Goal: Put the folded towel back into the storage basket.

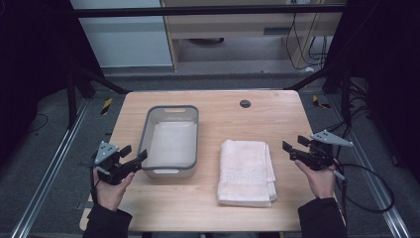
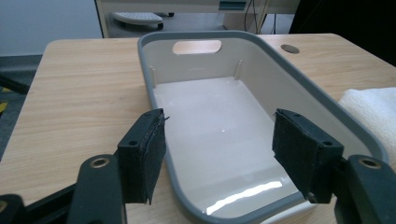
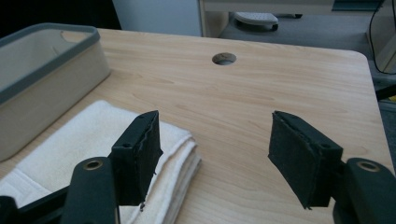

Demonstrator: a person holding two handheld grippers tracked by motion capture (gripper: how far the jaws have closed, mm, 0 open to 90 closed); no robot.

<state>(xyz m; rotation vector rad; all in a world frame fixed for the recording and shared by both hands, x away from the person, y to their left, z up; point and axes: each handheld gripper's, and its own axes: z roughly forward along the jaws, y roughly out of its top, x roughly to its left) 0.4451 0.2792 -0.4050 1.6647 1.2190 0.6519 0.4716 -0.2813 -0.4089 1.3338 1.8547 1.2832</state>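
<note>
White folded towel (image 1: 246, 171) lies untouched right of the grey tub (image 1: 171, 141) on the desk (image 1: 277, 106); tub empty. Left hand-held gripper (image 1: 133, 156) and right hand-held gripper (image 1: 293, 146) both gape, holding nothing.

A: What do we see near the table's left side?
B: We see a rectangular bin (image 1: 171, 141), pale inside with a grey rim, upright, empty, a handle slot in each short wall.

A: And to its right?
B: We see a folded white towel (image 1: 246, 172), lying flat just beside the bin, layered edges showing, with an embossed key pattern.
</note>
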